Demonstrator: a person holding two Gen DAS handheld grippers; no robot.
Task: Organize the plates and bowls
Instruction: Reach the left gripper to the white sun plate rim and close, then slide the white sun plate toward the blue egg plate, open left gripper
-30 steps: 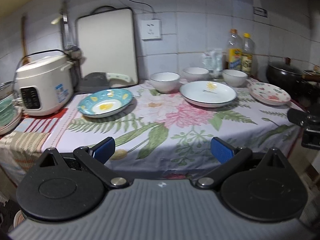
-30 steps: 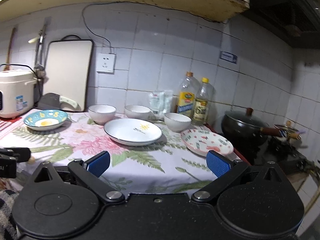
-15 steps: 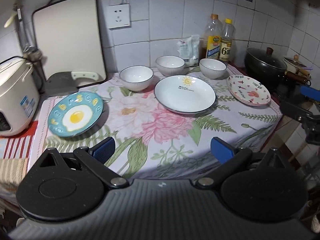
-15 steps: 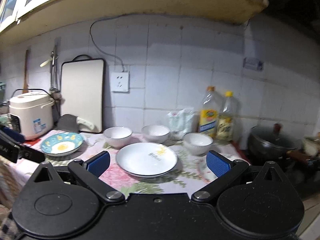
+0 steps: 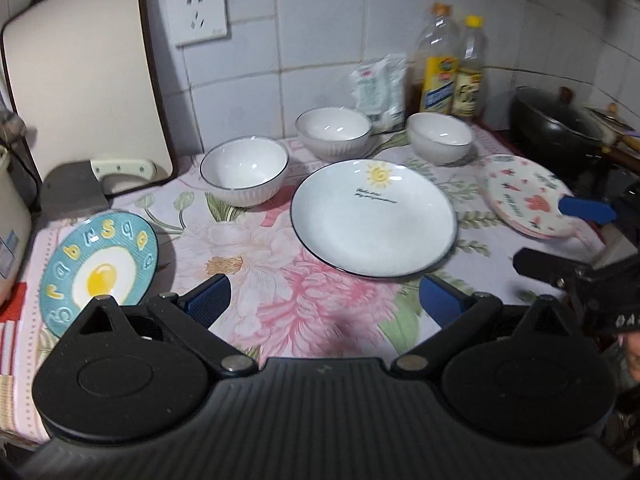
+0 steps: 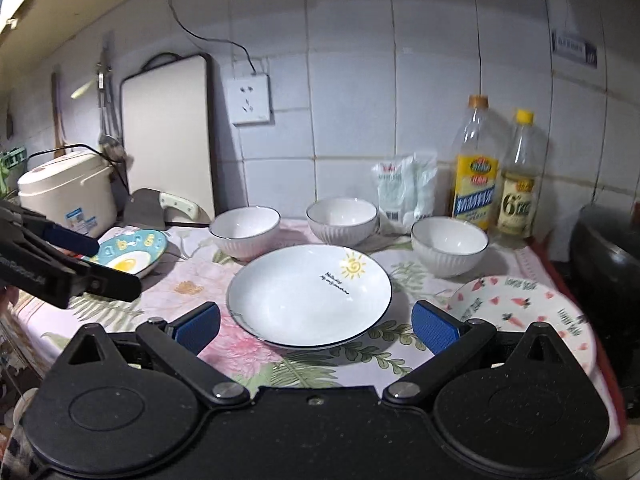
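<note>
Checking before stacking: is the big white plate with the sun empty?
Empty. The big white plate shows only its bare glaze and sun print in both views.

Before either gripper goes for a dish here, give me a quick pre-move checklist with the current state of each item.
1. Left gripper open and empty: ok.
2. Right gripper open and empty: ok.
3. Three bowls upright, empty and apart, the left bowl, middle bowl and right bowl: ok.
4. Sun plate lies flat with nothing on it: ok.
5. Egg plate and carrot plate fully on the table: cannot tell; both sit near the side edges.
6. Stack spot chosen: cannot tell.
</note>
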